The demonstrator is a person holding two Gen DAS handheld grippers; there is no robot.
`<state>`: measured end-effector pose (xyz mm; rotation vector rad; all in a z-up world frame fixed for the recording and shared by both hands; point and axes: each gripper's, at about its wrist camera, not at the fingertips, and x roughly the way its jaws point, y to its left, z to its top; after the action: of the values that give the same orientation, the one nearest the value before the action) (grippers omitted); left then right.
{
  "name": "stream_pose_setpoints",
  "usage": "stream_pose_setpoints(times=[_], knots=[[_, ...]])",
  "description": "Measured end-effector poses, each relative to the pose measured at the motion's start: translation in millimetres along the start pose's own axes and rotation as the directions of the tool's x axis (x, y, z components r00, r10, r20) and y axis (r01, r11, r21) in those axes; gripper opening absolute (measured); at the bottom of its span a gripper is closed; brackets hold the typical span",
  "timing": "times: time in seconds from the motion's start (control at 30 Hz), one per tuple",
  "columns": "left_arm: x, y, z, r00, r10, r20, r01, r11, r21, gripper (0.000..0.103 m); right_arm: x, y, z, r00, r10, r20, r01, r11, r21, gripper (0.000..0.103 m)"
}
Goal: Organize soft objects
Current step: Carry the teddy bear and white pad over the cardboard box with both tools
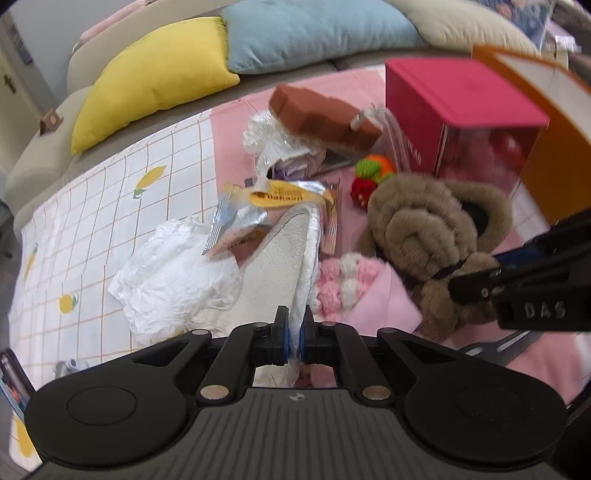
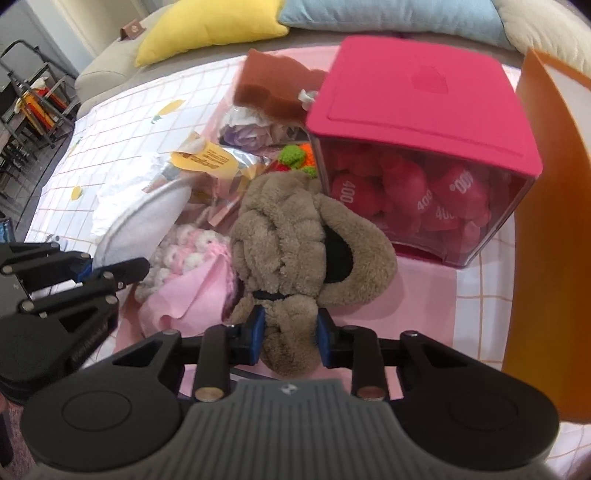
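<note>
My left gripper (image 1: 293, 328) is shut on the near end of a white fleecy insole-shaped pad (image 1: 277, 258), which stands on edge over the bedspread. In the right wrist view that pad (image 2: 147, 218) shows at the left with the left gripper (image 2: 122, 269) on it. My right gripper (image 2: 290, 332) is shut on the heel end of a brown plush slipper (image 2: 295, 232) with a dark opening. From the left wrist view the slipper (image 1: 432, 218) lies to the right with the right gripper (image 1: 476, 284) on it. A pink-and-white fluffy piece (image 1: 347, 280) lies between the two.
A clear box with a pink lid (image 2: 424, 96) holding red plush hearts stands behind the slipper, an orange box (image 2: 554, 221) to its right. A brown sponge (image 1: 321, 114), snack wrappers (image 1: 277, 199), crumpled white plastic (image 1: 166, 273) and a knitted toy (image 1: 373, 170) clutter the middle. Yellow (image 1: 155, 81) and blue (image 1: 314, 33) cushions line the back.
</note>
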<state>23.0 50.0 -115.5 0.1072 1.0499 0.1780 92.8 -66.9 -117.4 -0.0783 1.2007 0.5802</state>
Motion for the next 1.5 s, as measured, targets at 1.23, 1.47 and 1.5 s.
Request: stream_pose_setpoints(times=[1.23, 1.47, 1.5], knots=[[-138, -63, 120, 0.866, -0.402, 0.298, 0.411, 0.911, 0.036, 0.005, -228, -94, -8, 0.913, -0.187, 0.362, 0.154, 0.981, 0.120, 0.019], [-121, -124, 154, 0.765, -0.599, 0.236, 0.596, 0.798, 0.090, 0.005, -227, -154, -15, 0.934, -0.266, 0.239, 0.221, 0.955, 0.200, 0.019], [-118, -133, 158, 0.750, -0.621, 0.228, 0.620, 0.780, 0.086, 0.005, -224, -163, -16, 0.937, -0.272, 0.221, 0.224, 0.950, 0.220, 0.019]])
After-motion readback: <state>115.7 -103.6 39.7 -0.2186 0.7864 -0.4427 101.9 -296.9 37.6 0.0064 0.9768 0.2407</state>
